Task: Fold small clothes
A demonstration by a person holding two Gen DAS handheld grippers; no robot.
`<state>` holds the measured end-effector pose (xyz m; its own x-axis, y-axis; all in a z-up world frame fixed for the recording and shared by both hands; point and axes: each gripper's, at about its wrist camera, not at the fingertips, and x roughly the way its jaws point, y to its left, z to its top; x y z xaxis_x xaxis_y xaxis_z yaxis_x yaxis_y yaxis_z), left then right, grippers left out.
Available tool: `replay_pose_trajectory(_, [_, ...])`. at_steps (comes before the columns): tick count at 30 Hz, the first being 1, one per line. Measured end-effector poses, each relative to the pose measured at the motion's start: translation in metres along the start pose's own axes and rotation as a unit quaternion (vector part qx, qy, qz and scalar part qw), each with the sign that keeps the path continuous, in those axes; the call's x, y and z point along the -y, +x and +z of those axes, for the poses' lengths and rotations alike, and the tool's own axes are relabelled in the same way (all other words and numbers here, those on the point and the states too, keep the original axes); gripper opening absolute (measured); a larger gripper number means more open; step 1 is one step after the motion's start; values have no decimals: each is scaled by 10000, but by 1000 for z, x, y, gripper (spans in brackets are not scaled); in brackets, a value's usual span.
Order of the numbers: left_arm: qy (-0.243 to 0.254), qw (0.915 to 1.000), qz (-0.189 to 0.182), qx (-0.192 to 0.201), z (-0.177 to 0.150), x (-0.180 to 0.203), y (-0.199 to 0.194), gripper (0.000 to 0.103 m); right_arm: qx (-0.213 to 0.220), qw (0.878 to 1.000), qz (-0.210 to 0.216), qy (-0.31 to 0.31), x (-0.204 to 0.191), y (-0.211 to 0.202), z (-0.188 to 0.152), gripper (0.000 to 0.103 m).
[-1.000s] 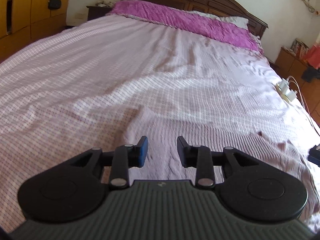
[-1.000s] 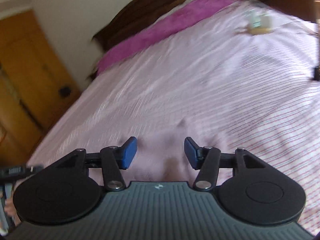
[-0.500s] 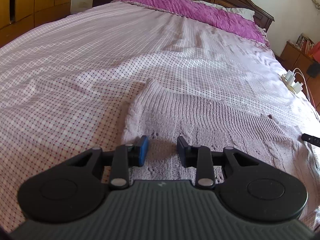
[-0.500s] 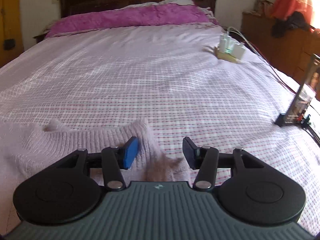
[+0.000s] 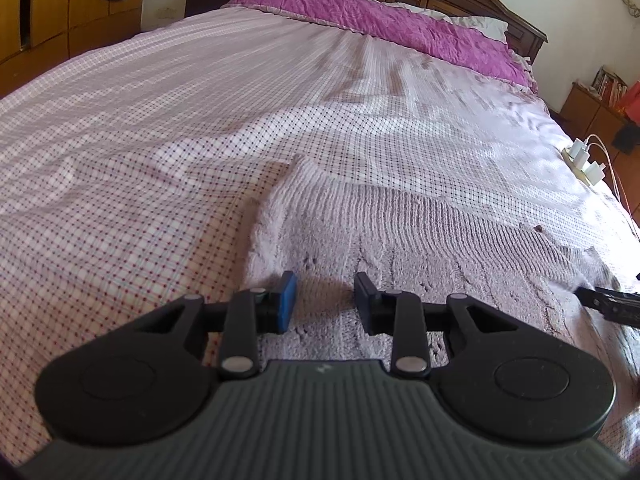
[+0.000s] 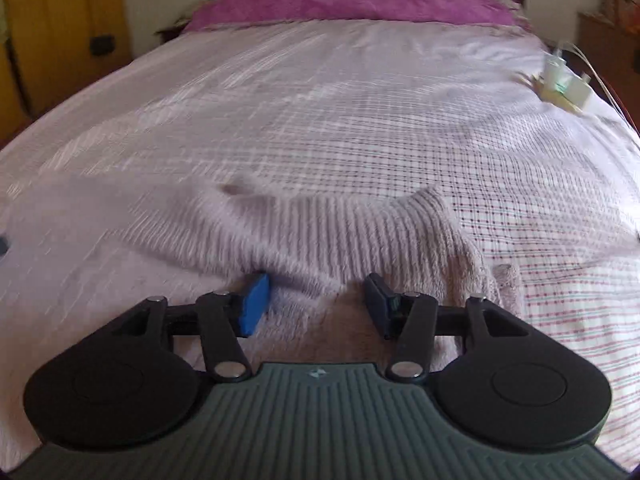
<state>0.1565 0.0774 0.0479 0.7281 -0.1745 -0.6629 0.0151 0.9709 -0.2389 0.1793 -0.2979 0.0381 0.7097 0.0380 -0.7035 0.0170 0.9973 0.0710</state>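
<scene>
We are looking across the checked bedsheet [image 5: 168, 184], with the wooden wardrobe [image 5: 52, 8] standing far off on the left and the purple blanket [image 5: 380, 20] lying across the head of the bed. The left gripper [image 5: 325, 302] is hovering with its jaws spread, gripping nothing, low over the pale knitted sweater [image 5: 400, 240] — which is lying spread flat on the near part of the bed. The right gripper [image 6: 318, 300] is likewise gaping over the sweater's right part, its edge bunching just beside the right finger. A power strip [image 6: 564, 90] with chargers is sitting near the bed's right edge, well apart — bare sheet is stretching beyond the sweater.
</scene>
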Motion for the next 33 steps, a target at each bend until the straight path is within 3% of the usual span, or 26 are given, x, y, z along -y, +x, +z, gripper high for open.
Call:
replay_pose_trajectory(2, [0,10000,-14,-24,1,-1,-1,34,15,9997,71,237,-1,-8,7,58])
replay_pose_trajectory(6, [27,10000,-41,-48,1,-3,-2,34,419,9948,808,463,-3,-32,21,58])
replay_pose_trajectory(8, [17,10000,-33,-38,1,-2,-2,34,279,9944,944,376,-5,-24,27,58])
replay_pose_trajectory(10, [18,10000,-14,-14,0,-1,-2,34,-197,9936,997,491,-2,-5,31,57])
replay_pose_trajectory(12, [18,10000,-9,1,-2,-1,-2,34,-328,9927,761,877,14,18,30,54])
replay_pose_trajectory(15, [0,10000,-6,13,-3,-1,-2,34,-57,9820,797,1713,38,20,30,46])
replay_pose_trajectory(17, [1,10000,-3,5,-3,-1,-1,34,255,9788,688,1915,44,13,29,46])
replay_pose_trajectory(19, [12,10000,-3,-7,-2,-1,-1,34,425,9786,565,1932,48,6,27,46])
replay_pose_trajectory(23, [9,10000,0,-9,-2,-1,-1,34,483,9889,-599,1268,47,7,24,46])
replay_pose_trajectory(24, [6,10000,-3,-10,-2,-1,-1,34,493,9890,-666,1225,50,6,22,46])
replay_pose_trajectory(27, [2,10000,-10,-32,-2,-2,-4,34,549,9871,-378,1459,61,-5,19,46])
replay_pose_trajectory(33, [7,10000,55,-17,-1,-2,-20,34,652,9885,151,1357,58,-46,7,48])
